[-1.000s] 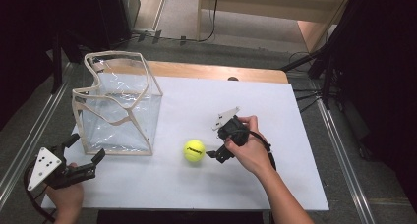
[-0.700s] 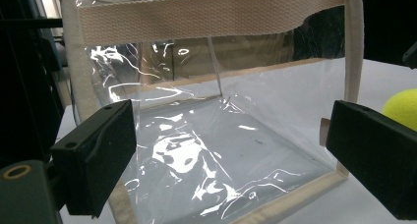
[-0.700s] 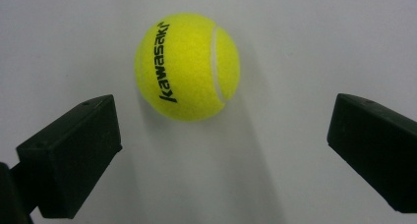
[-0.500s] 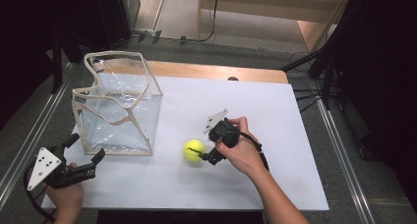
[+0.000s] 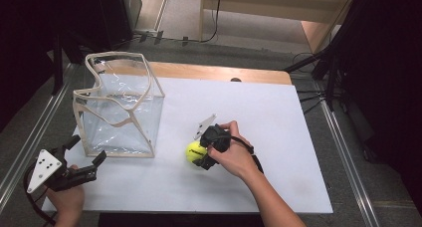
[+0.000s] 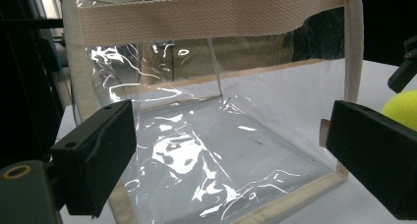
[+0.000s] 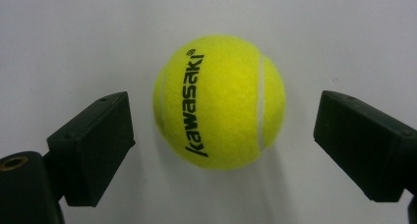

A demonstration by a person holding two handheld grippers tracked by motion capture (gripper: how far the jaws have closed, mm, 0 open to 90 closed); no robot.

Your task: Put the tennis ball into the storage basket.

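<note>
Your right gripper (image 5: 200,154) is spread wide, and the tennis ball (image 7: 219,102) lies on the white table (image 5: 278,132) straight ahead of it, between the two jaws but touching neither. Your left gripper (image 5: 84,160) is also spread and holds nothing; the clear bag (image 6: 216,135) with cloth edges stands just in front of it, its open top up.

As I judge it, the work is to grasp the ball and bring it to the bag, and this is only at the beginning: the approach is nearly made, but the closing, the lifting and the carrying are all left.

From the right gripper view you can read the black lettering on the ball and see the free gap on each side of it; the high view hides this gap behind your hand. Only from the high view is it plain that ball and bag stand apart.
</note>
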